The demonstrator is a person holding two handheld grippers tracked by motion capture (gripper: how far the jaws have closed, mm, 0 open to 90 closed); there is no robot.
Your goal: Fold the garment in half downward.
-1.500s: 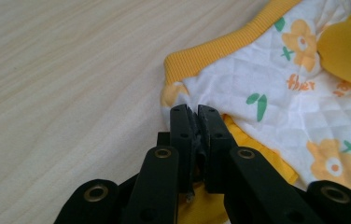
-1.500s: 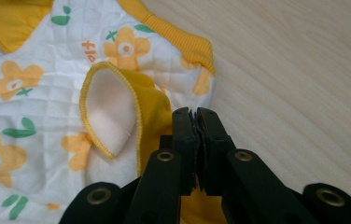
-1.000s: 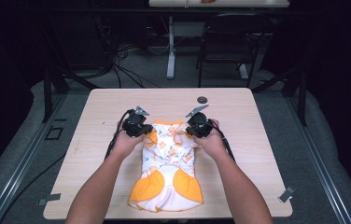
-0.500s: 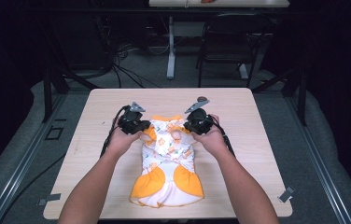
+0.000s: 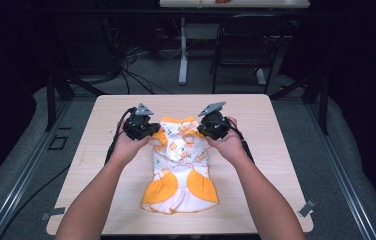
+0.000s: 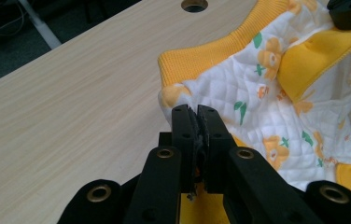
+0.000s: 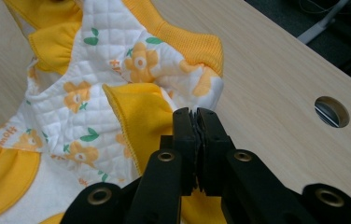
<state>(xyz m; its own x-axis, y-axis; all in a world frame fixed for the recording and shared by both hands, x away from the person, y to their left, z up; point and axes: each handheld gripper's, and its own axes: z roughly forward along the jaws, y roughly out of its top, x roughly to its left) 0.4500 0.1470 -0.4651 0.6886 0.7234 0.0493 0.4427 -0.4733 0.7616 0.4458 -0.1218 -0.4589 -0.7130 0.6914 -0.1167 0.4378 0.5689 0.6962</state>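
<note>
1. Nearest the person, orange hem ruffles of the small quilted garment resting on the table, close to the near edge; this lower end not yet lifted.
2. Midway up, white flower-printed body draped between the two hands, raised at its top end off the wood.
3. At the shoulders, left gripper clenched on a pinch of cloth beside the orange ribbed collar; jaws pressed together with fabric caught between.
4. Opposite, right gripper likewise clamped on the garment's other shoulder, beside an orange sleeve trim.
5. Judging by this: grasp done on both sides, lift under way; spreading, folding or setting down left.
6. Farther off, bare tabletop with a round cable hole.
</note>
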